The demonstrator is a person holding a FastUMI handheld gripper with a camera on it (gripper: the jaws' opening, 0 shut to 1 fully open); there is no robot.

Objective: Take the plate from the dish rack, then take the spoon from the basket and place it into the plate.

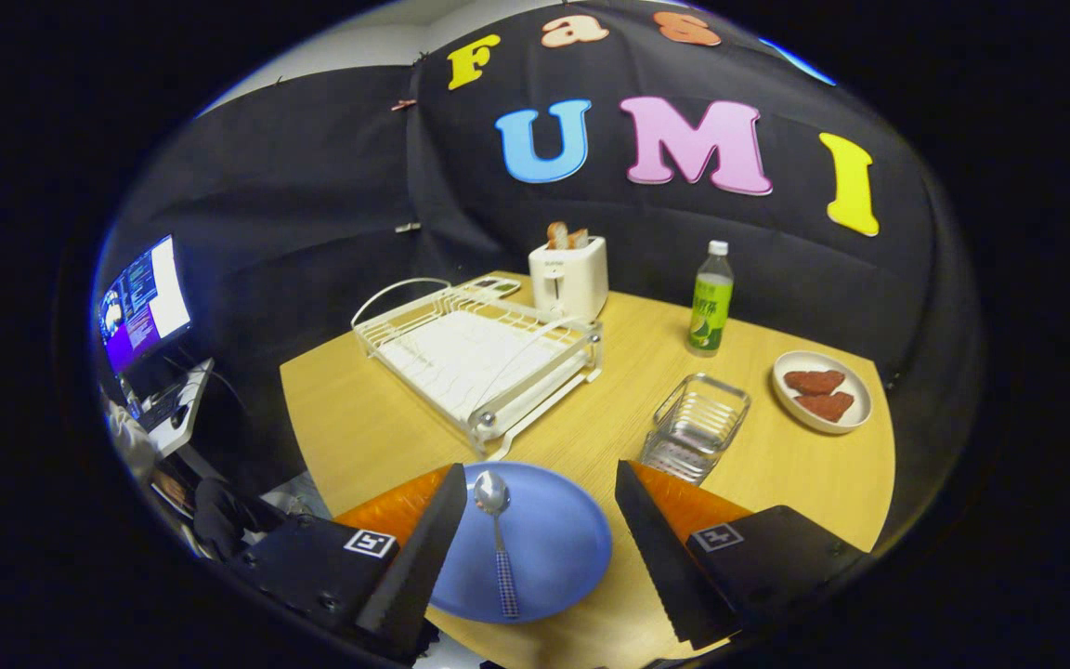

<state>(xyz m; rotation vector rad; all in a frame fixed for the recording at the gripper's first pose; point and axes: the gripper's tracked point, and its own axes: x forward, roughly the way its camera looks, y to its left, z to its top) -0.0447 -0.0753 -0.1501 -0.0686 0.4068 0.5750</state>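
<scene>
One wooden table (386, 437) takes up the middle of the frame, and we work down from it by size. At centre, slightly left, sits the white dish rack (479, 358), with no plate standing in it. Below it, at lower centre, the blue plate (558, 548) lies flat on the table, partly under our gripper (535, 548), whose fingers are spread wide and grasp nothing; the left finger overlaps the plate's left edge. Right of centre stands the wire basket (695, 426), which looks bare, just beyond the right finger. The spoon (498, 539) already rests in the plate, between our fingers and a little nearer the left one, its bowl pointing away towards the rack and its checked handle running back towards us, so its long axis lies roughly along the fingers. We judge both steps done: what remains is to lift straight back without brushing the plate. Behind, upper centre, stand a toaster (569, 276) and a green bottle (711, 302).
</scene>
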